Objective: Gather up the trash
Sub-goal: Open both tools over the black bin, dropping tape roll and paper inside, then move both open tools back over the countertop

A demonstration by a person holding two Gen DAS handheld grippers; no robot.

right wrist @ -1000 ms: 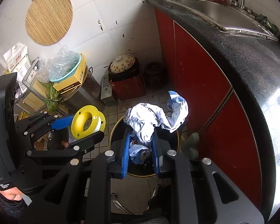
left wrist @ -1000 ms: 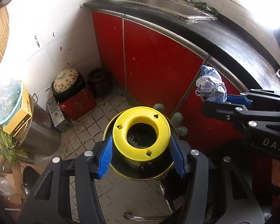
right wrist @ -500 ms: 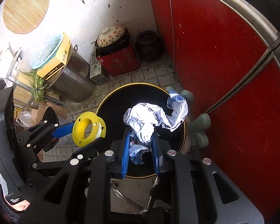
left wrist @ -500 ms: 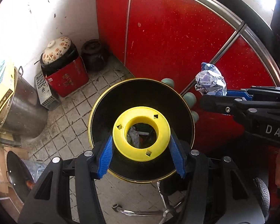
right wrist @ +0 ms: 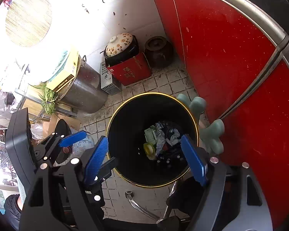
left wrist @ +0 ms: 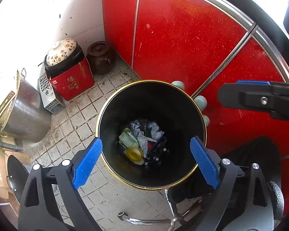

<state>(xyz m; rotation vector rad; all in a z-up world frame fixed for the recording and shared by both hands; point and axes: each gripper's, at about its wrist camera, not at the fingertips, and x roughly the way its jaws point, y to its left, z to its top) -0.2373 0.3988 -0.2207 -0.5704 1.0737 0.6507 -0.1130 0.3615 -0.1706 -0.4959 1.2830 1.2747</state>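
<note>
A black bin with a gold rim stands on the tiled floor below both grippers. At its bottom lie the yellow tape ring and crumpled white-blue paper among other trash. My left gripper hangs over the bin, its jaws opening wide with nothing between the blue pads. My right gripper is also above the bin, jaws opening and empty; it shows from the side in the left wrist view.
Red cabinet doors stand right behind the bin. A floral-lidded pot on a red box, a brown jar and a large steel pot sit at the left. Pale green objects lie beside the bin. A metal handle lies on the floor.
Both grippers came down over the bin and opened. The yellow tape ring left the left gripper and the crumpled paper left the right; both now lie in the bin.
</note>
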